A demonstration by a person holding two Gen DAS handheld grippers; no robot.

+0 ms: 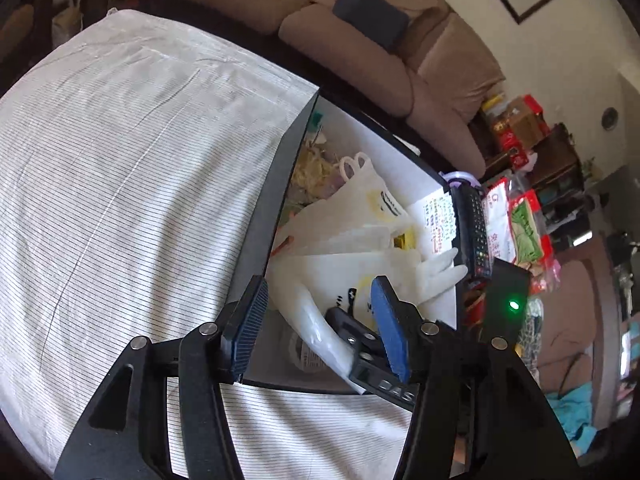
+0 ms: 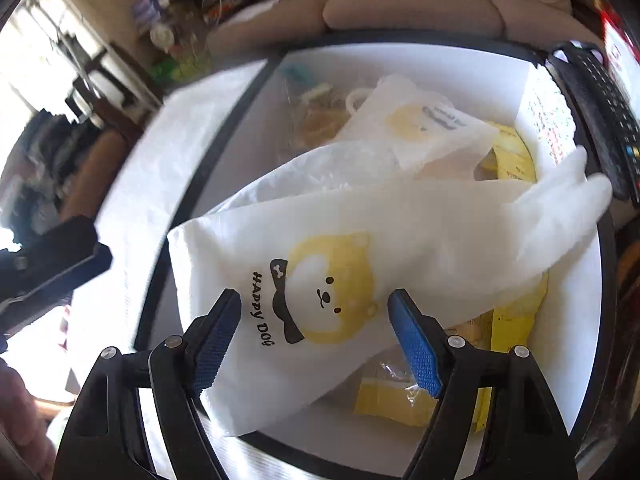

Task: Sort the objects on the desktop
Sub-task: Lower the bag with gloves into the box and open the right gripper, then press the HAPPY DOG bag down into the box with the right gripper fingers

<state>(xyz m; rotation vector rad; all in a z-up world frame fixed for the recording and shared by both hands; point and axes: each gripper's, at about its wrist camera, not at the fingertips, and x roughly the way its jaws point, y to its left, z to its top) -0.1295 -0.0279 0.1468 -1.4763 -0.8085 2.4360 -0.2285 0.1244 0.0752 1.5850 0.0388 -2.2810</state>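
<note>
A black-rimmed white box (image 1: 280, 184) (image 2: 224, 128) holds white "Happy Dog" plastic bags (image 2: 320, 264) (image 1: 376, 200), a white rubber glove (image 2: 560, 208) (image 1: 436, 270) and yellow packets (image 2: 512, 152). My left gripper (image 1: 316, 320) is open at the box's near left corner, above the glove's cuff. My right gripper (image 2: 316, 336) is open and empty just above the top bag; it shows in the left wrist view (image 1: 360, 344) as a black body under my left fingers.
A striped white cloth (image 1: 120, 160) covers the table left of the box. A black remote (image 1: 474, 232) (image 2: 604, 120) lies along the box's right rim. Snack packs (image 1: 524, 224) lie beyond it. A brown sofa (image 1: 360, 40) stands behind.
</note>
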